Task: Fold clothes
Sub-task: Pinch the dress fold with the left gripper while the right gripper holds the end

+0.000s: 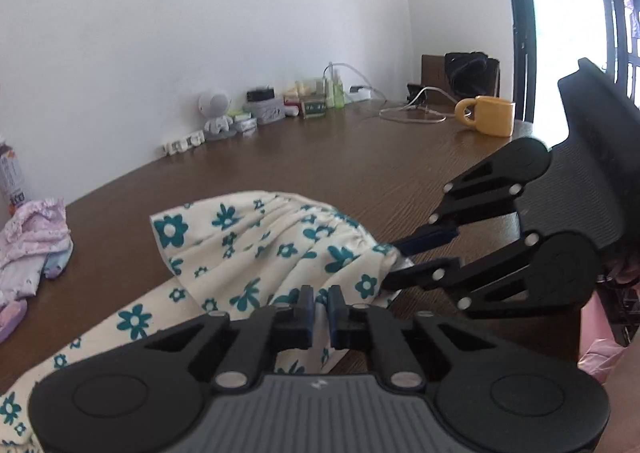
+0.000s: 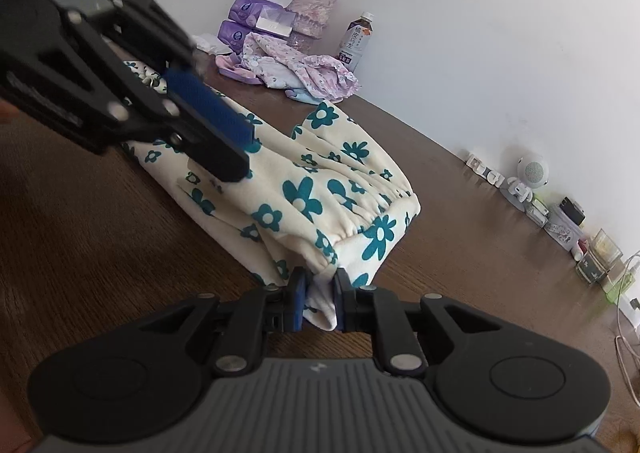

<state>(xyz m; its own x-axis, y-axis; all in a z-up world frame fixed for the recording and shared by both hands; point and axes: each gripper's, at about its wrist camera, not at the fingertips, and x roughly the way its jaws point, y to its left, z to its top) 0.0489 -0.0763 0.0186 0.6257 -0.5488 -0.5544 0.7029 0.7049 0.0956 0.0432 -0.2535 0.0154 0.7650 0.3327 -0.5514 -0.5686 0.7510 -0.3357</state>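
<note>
A cream garment with teal flowers [image 1: 260,249] [image 2: 320,181] lies folded over on the brown wooden table [image 1: 320,157]. Its gathered elastic waistband faces my right gripper. In the right wrist view my right gripper [image 2: 320,295] is shut on the near corner of that waistband, with fabric bunched between the blue pads. From the left wrist view the right gripper [image 1: 394,261] reaches in from the right and pinches the same corner. My left gripper [image 1: 320,307] is shut, with cream fabric showing in the thin gap between its fingers. Blurred, the left gripper [image 2: 236,157] sits on the garment's far part.
A pile of pink and lilac clothes [image 1: 28,237] [image 2: 304,69] lies at the table's end, beside a bottle [image 2: 356,41], tissue packs [image 2: 244,21] and a flower vase [image 2: 312,9]. A yellow mug [image 1: 490,115], cables [image 1: 412,113] and small items [image 1: 240,113] line the wall. A black mesh chair [image 1: 592,157] stands behind the right gripper.
</note>
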